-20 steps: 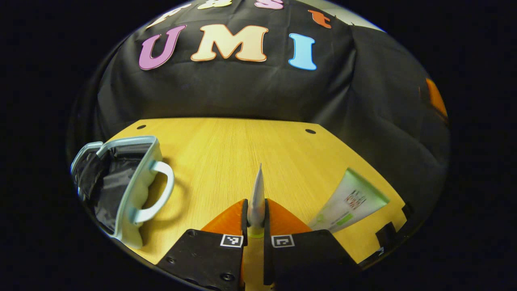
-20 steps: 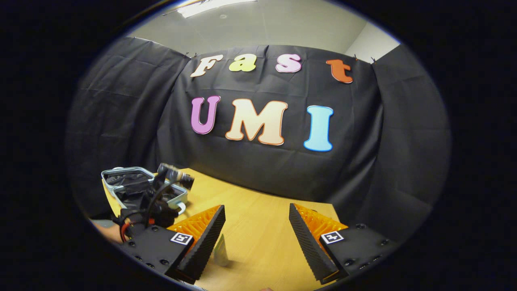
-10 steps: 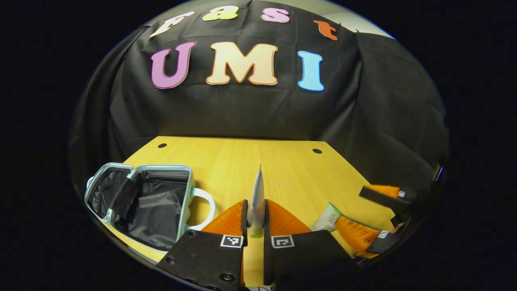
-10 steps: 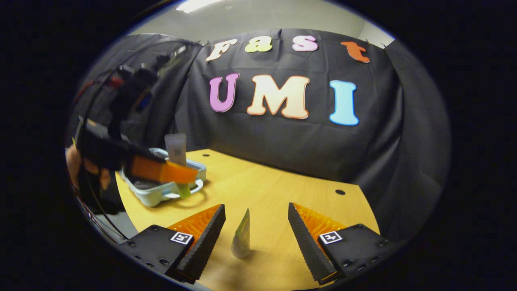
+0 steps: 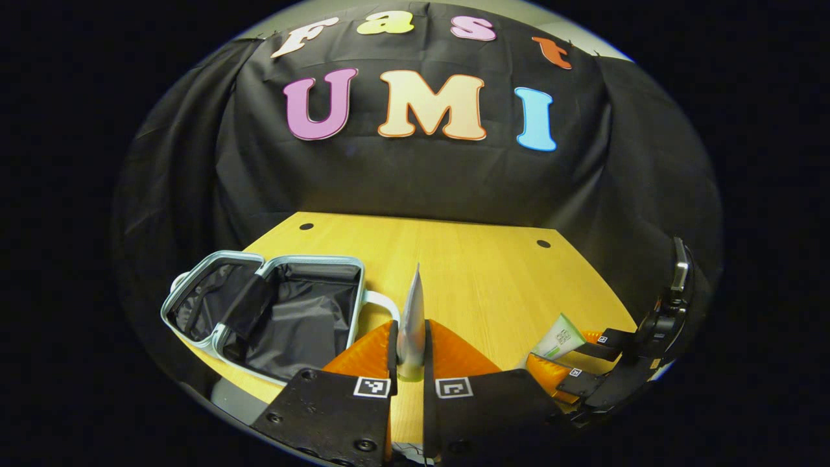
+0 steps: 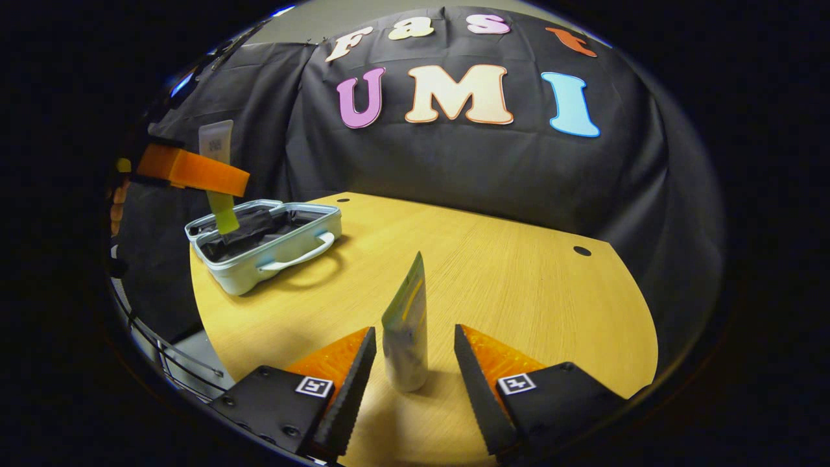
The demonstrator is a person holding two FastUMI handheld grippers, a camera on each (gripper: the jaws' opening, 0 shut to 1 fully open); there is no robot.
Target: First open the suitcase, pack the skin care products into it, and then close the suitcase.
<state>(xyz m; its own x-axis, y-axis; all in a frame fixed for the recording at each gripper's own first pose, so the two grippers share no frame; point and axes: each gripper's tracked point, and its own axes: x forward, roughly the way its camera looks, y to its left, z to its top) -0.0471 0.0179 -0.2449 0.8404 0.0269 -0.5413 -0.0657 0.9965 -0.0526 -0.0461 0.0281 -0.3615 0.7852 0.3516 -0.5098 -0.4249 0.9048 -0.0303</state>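
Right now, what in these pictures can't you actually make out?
- Held tube, left gripper view: edge-on, its face hidden; the left gripper fingers cover its lower end.
- Tube's cap end, right gripper view: hangs in front of the suitcase, so whether it is inside yet is unclear.
- Second tube, right gripper view: print blurred; the right gripper fingers stand either side, apart.
- Suitcase pockets: dark lining hides any contents.

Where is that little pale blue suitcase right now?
The pale blue suitcase lies open at the left end of the wooden table, left of the tube-holding left gripper in the left gripper view.
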